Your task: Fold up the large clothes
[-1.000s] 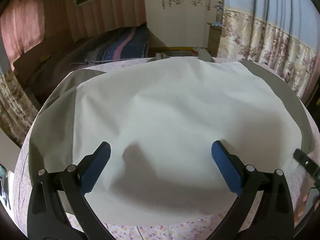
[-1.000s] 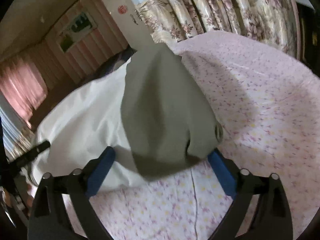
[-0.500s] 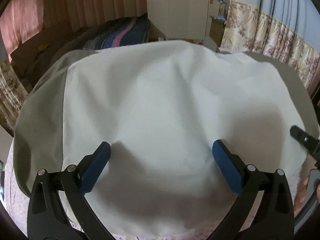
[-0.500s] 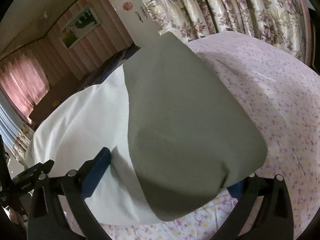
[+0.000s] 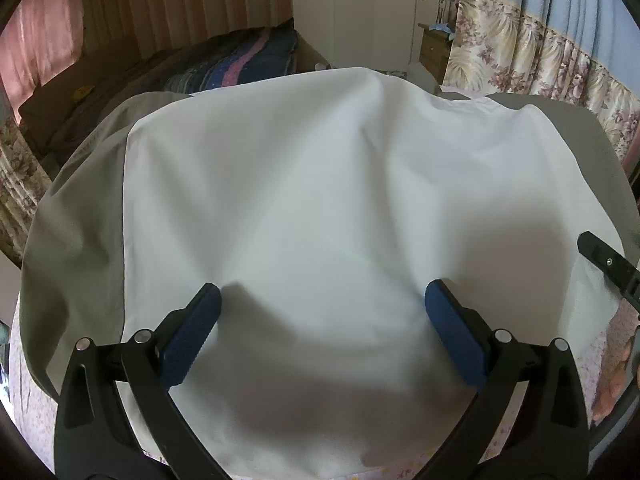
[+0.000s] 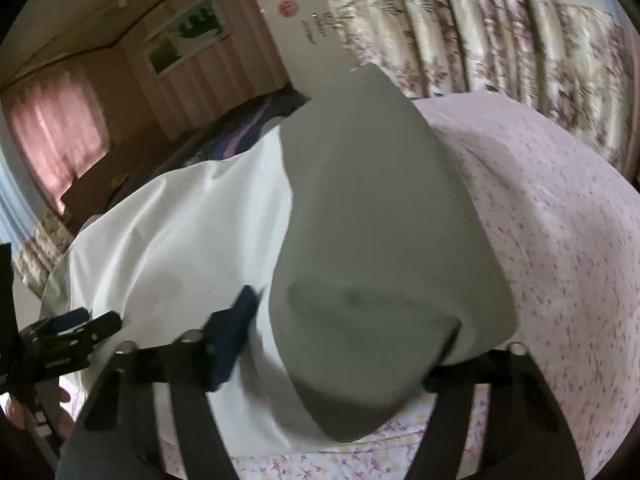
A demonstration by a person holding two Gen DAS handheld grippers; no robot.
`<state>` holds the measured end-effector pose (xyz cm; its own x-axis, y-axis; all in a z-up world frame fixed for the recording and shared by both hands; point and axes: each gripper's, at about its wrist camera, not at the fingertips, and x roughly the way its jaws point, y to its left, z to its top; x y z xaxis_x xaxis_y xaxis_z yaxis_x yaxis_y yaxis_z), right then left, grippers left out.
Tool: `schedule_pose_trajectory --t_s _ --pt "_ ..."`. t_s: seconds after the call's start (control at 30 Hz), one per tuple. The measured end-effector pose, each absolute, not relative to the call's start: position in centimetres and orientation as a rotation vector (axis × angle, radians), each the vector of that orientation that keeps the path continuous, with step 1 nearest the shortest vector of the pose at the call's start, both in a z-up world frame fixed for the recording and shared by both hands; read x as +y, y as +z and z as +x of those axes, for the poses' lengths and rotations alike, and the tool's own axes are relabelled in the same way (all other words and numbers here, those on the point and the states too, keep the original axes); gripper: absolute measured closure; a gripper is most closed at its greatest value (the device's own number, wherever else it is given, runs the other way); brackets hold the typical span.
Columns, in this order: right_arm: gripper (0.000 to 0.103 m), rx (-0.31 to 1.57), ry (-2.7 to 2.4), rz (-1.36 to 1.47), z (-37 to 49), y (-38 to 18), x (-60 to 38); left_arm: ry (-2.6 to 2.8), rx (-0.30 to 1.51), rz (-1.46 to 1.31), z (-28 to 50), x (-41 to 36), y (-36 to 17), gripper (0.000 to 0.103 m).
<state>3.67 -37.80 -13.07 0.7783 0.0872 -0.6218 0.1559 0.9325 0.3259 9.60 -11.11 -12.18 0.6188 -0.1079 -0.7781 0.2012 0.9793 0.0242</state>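
Note:
A large garment lies spread on the bed: a white body with grey sleeves, one at the left and one at the right. My left gripper is open, its blue pads wide apart just above the white cloth near its front hem. In the right wrist view the grey sleeve is lifted and drapes over my right gripper. The sleeve hides the right finger; the left blue pad shows beside the sleeve. The view is blurred. The white body lies to its left.
The bed has a pink floral sheet. Floral curtains hang to the right. A dark striped quilt lies behind, with a white wardrobe and a small cabinet at the back. The other gripper shows at the left edge.
The left gripper has moved forward and lower over the white cloth. The right gripper's pads have drawn closer around the grey sleeve, which has risen and now covers the right finger.

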Motion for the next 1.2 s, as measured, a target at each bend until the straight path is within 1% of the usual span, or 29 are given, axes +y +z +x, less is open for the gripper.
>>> schedule_pose_trajectory --t_s 0.03,0.07,0.13,0.23,0.43,0.67,0.77,0.83,1.03,1.2 --pt "0.051 0.678 -0.032 0.364 3.6 -12.9 -37.6 -0.177 0.887 0.117 9.7 -11.2 -12.2 0.003" --pt "0.054 0.667 -0.021 0.349 3.5 -12.5 -37.3 -0.176 0.887 0.121 9.8 -11.2 -12.2 0.003" --pt "0.064 0.641 -0.002 0.326 3.1 -11.7 -36.8 -0.173 0.892 0.131 9.9 -11.4 -12.3 0.003" --pt "0.070 0.620 0.014 0.267 2.7 -10.4 -35.8 -0.174 0.894 0.133 10.0 -11.5 -12.3 0.003" --pt "0.076 0.590 0.023 0.197 2.5 -9.2 -34.3 -0.174 0.895 0.154 10.0 -11.9 -12.4 0.003" --pt "0.079 0.574 0.041 0.155 2.8 -8.0 -33.2 -0.177 0.896 0.170 9.9 -12.0 -12.5 0.003" --pt "0.083 0.569 0.061 0.114 3.0 -7.1 -32.3 -0.194 0.892 0.160 10.0 -11.9 -12.1 0.003" --pt "0.085 0.555 0.080 0.098 3.1 -6.3 -31.7 -0.201 0.888 0.141 10.0 -11.1 -11.4 0.003" --pt "0.088 0.496 0.175 0.103 3.8 -2.8 -28.6 -0.178 0.841 0.154 8.6 -6.7 -8.5 0.003" --pt "0.088 0.477 0.300 -0.008 4.5 -0.2 -21.8 -0.086 0.769 0.179 7.1 -0.5 -6.2 0.003"
